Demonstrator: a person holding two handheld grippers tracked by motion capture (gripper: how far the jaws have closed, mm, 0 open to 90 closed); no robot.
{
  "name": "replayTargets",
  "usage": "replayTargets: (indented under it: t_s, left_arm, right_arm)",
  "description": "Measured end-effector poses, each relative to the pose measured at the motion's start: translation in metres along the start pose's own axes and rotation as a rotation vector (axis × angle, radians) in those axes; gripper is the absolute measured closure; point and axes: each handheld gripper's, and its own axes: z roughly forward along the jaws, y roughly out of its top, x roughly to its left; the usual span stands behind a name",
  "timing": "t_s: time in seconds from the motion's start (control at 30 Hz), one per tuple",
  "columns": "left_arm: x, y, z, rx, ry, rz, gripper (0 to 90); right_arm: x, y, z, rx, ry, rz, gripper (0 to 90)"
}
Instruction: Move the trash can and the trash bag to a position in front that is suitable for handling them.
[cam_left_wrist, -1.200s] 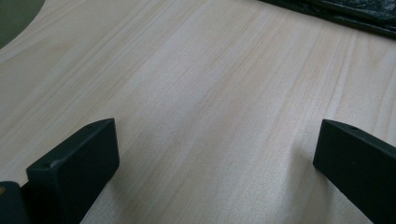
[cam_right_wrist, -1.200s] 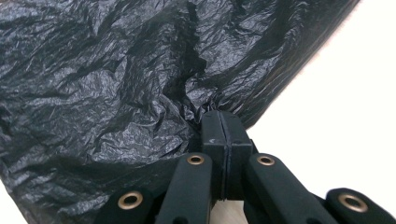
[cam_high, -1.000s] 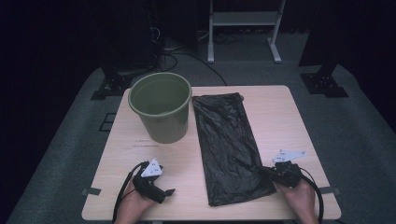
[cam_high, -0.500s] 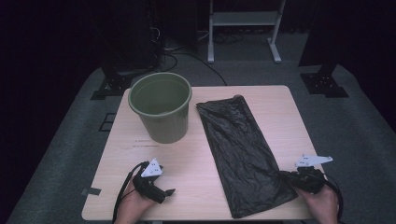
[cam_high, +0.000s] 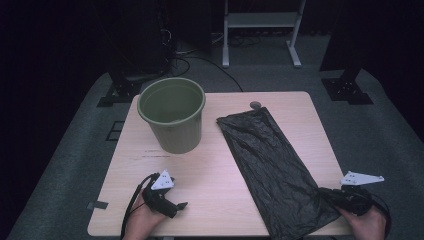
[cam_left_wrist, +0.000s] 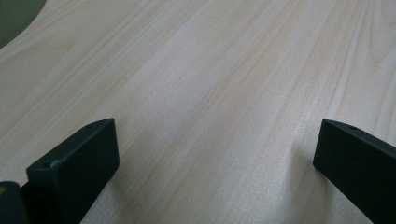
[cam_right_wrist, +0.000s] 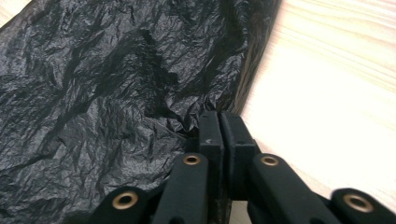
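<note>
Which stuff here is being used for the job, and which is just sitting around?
In the job:
- black bin bag, pinched at its near corner
- right gripper, shut on it
- green bucket, probably what the bag is for

Just around:
- left gripper, open, holding nothing
- white stand on the floor behind

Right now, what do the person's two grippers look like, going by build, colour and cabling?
Both are black handheld tools. The left gripper carries a pale grey three-cornered plate on top, and a black cable loops from it over the table edge. Its fingers are blocky matte black pads. The right gripper has the same grey plate and a black cable; brass-coloured rivets mark its finger linkages. No sleeves are visible.
</note>
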Motion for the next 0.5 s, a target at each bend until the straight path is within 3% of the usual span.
replayTargets:
  t_s: [0.03,0.07,0.13,0.17,0.27,0.5]
  left_arm:
    - [0.0,0.0,0.0,0.0,0.0,0.0,0.0]
    - [0.0,0.0,0.0,0.0,0.0,0.0,0.0]
    - [0.0,0.0,0.0,0.0,0.0,0.0,0.0]
    - [0.0,0.0,0.0,0.0,0.0,0.0,0.0]
    - [0.0,0.0,0.0,0.0,0.0,0.0,0.0]
    - [0.0,0.0,0.0,0.0,0.0,0.0,0.0]
  right_arm:
    - [0.0,-0.001,0.0,-0.001,-0.003,0.002,83.2]
    - [0.0,0.0,-0.001,-0.008,-0.01,0.005,73.2]
    - [0.0,0.002,-0.002,-0.018,-0.015,0.007,69.3]
    - [0.001,0.004,-0.003,-0.032,-0.018,0.009,59.5]
    - [0.002,0.007,-0.003,-0.038,-0.011,0.009,55.1]
    - [0.009,0.026,0.007,-0.021,-0.001,0.008,34.5]
